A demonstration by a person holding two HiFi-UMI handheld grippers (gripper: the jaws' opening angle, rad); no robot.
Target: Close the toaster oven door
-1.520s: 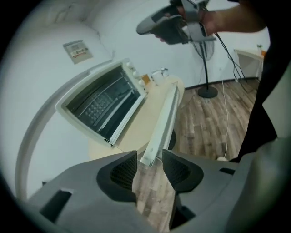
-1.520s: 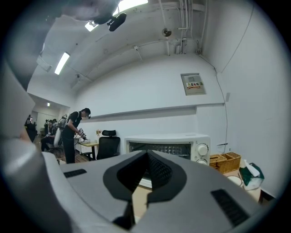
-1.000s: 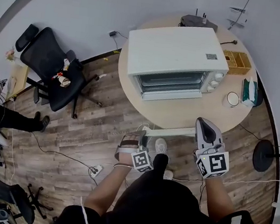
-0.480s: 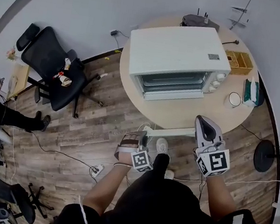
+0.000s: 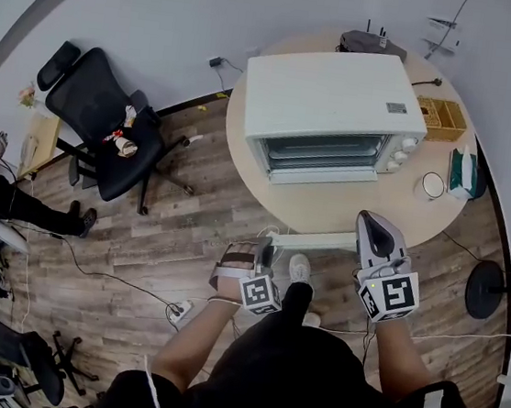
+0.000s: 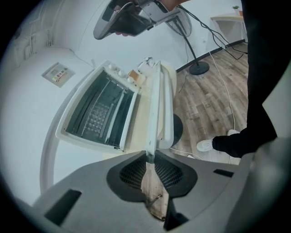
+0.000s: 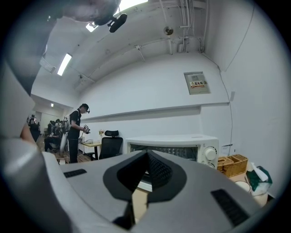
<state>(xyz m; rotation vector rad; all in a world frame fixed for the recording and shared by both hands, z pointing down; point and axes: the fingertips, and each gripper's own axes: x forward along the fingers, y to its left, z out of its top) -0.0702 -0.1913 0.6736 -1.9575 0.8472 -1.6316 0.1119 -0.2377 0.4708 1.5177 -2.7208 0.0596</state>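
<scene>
**A:** Is the door (image 5: 325,176) shut yet?

**B:** No, nothing is done. It looks dropped open on the toaster oven (image 5: 333,97), on the round table (image 5: 328,215) well ahead of you. Your left fingers (image 6: 132,170) have just been closing on nothing and are now pressed together. Your right fingers (image 7: 159,170) are together too, and empty.

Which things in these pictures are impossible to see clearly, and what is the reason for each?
Toaster oven door: head view, too small to tell whether it is fully shut.
Oven's lower front: right gripper view, hidden behind the right gripper.
Label on the oven top: head view, print too small.
Wicker basket contents: head view, too small.
</scene>
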